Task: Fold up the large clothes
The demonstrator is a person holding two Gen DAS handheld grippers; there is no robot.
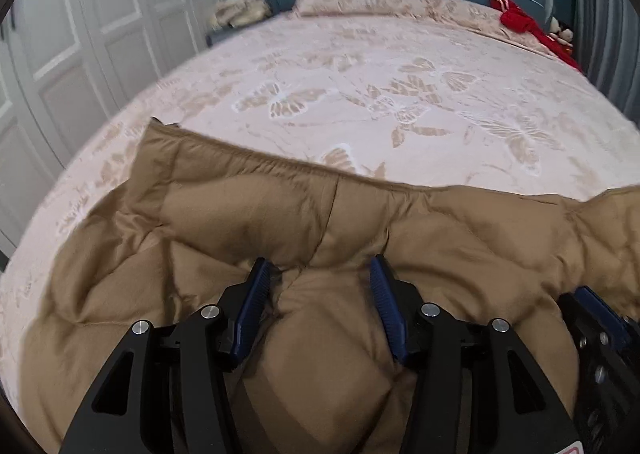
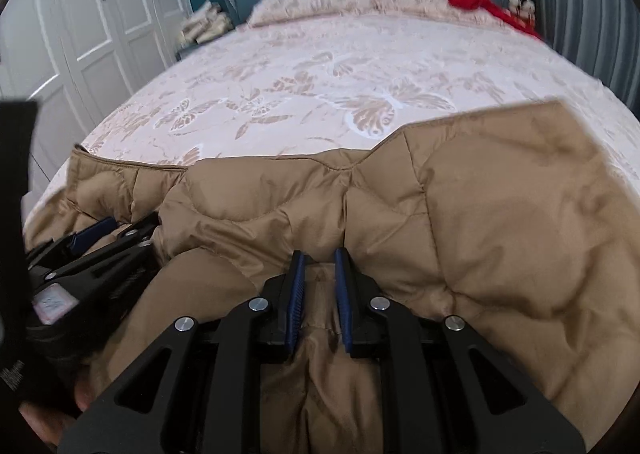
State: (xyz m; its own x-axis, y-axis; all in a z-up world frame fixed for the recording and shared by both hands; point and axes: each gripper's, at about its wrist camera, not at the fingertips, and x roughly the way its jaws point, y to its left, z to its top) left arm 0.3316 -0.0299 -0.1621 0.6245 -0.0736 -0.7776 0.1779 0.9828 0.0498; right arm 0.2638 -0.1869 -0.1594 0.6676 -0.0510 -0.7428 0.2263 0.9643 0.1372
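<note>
The left gripper, fingers wide over a puffy bulge, and the right gripper, fingers narrow and pinching fabric, are working on the brown coat lying on the bed, seemingly only partly folded.

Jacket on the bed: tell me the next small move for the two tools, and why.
Probably close the left tool on the jacket. Its fingers stand wide apart around a puffy bunch of fabric, while the right tool sits nearly shut on a fold close beside it. With both gripping, that edge could be lifted and carried over toward the far hem on the bed.
</note>
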